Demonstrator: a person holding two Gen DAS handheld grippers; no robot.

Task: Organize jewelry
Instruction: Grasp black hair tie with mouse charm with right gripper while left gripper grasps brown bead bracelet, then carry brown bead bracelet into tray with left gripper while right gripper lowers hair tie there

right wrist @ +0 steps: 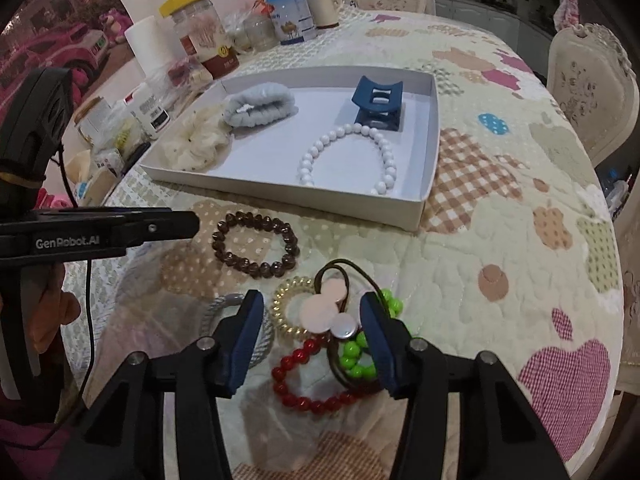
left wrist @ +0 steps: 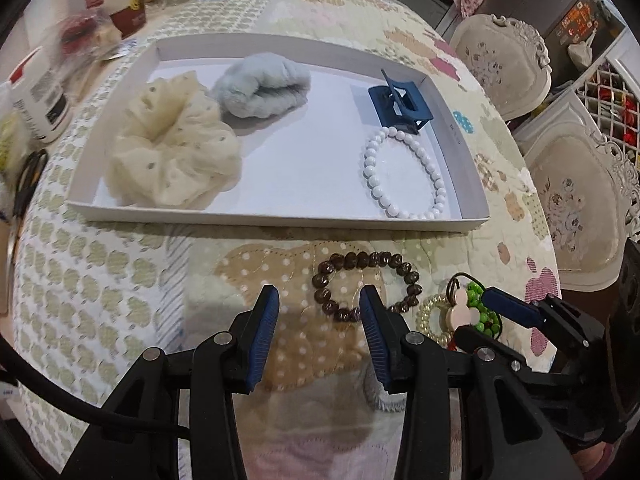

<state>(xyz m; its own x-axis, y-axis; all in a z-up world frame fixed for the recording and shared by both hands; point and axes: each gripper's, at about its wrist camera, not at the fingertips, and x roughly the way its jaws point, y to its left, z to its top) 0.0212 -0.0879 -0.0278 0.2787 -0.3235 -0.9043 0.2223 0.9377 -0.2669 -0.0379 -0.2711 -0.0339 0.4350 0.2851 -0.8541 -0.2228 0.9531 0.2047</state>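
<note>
Right wrist: right gripper [right wrist: 310, 342] fingers apart, straddling pink hair tie [right wrist: 324, 308], unpinched

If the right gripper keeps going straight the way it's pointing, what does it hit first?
Most likely the pink disc hair tie, lying between the open right gripper fingers atop the green bead bracelet; depth is unclear.

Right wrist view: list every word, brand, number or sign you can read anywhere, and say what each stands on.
"GenRobot.AI": white lettering on the side of the left hand-held gripper.
Blue-labelled can: a camel picture shows; its text is too small to read.
Yellow-lidded jar: label print is blurred.
White bottle: dark label, unreadable.
Appliance panel in the left wrist view: orange display marks, too blurred to read.
</note>
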